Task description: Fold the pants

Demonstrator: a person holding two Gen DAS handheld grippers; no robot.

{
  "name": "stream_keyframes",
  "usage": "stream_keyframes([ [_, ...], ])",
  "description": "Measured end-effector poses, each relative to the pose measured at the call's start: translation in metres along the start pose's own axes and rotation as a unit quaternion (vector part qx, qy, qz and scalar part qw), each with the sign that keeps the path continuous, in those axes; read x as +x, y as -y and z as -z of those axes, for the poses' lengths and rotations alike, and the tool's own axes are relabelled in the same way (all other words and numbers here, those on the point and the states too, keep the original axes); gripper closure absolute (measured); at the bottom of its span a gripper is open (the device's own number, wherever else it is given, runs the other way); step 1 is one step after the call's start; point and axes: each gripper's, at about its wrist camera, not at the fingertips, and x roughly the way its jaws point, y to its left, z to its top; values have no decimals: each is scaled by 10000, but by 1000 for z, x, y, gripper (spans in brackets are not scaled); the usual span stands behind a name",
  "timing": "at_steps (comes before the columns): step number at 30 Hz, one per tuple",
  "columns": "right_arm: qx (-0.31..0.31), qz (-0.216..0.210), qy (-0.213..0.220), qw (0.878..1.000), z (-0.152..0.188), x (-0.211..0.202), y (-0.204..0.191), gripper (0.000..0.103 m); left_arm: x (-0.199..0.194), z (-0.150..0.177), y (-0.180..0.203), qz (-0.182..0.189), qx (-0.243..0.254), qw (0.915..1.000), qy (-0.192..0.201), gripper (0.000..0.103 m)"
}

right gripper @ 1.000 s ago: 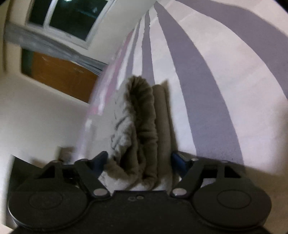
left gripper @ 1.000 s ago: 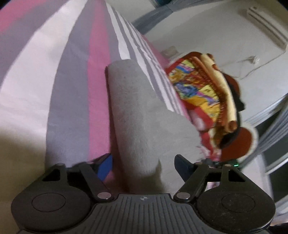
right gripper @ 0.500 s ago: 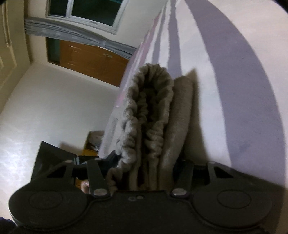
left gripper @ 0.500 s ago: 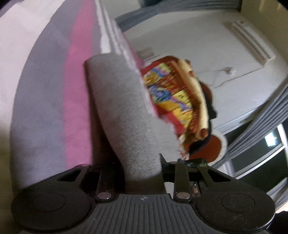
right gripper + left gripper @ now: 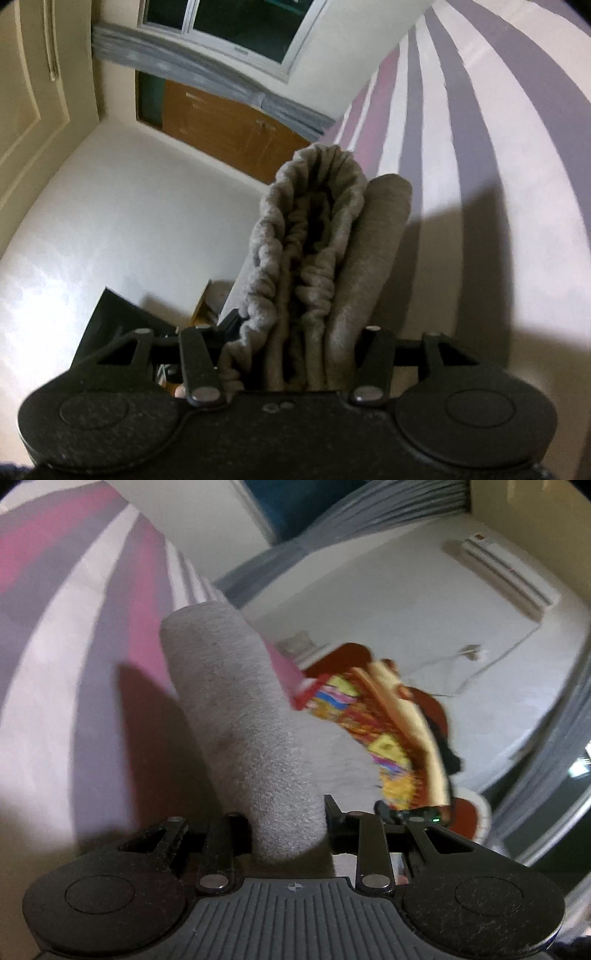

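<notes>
The grey fleece pants [image 5: 240, 716] are folded into a thick bundle. My left gripper [image 5: 288, 827] is shut on the smooth folded edge and holds it lifted above the striped bedsheet [image 5: 66, 627]. In the right wrist view the gathered elastic waistband [image 5: 310, 236] of the pants stands up between the jaws. My right gripper [image 5: 295, 350] is shut on that end, also lifted off the bedsheet [image 5: 498, 184]. Both sets of fingertips are hidden by the cloth.
A pile of red and multicoloured cloth [image 5: 391, 738] lies at the bed's edge to the right. Beyond are a white floor, grey curtains [image 5: 369, 528] and an air conditioner [image 5: 506, 576]. The right wrist view shows a window [image 5: 236, 26], a wooden door [image 5: 229, 129] and a dark box [image 5: 114, 325].
Both grippers have closed on the ends of the folded pants and lifted them off the bed. The views have tilted up towards the walls.
</notes>
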Motion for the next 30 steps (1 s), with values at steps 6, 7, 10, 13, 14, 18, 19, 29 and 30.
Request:
stream_keyframes([
  [6,590,1419,144,9880,-12,35,55,29,23,4,-50,-1041,-445,9936,-17,45],
  [7,619,1356,165,9887,-11,34,55,29,21,7,-50,-965,-396,9945,33,45],
  [10,417,1316,55,9904,-8,32,51,29,9,10,-54,-618,-658,9959,58,45],
  [13,578,1264,2,9903,-13,31,42,29,1,24,-51,-223,-765,9967,-170,42],
  [14,631,1228,-32,9904,-10,24,41,29,0,29,-47,-189,-728,9969,-225,42],
  [18,858,1022,-54,9910,-2,13,42,29,3,42,-36,-306,-585,9972,-353,43],
  [19,866,1002,-19,9912,0,13,43,29,8,41,-34,-486,-536,9966,-395,49],
  [29,708,1553,185,9852,16,12,28,30,-13,67,-30,-832,-873,9926,164,59],
  [30,714,1563,140,9850,18,9,27,30,-20,74,-26,-943,-801,9919,274,57],
])
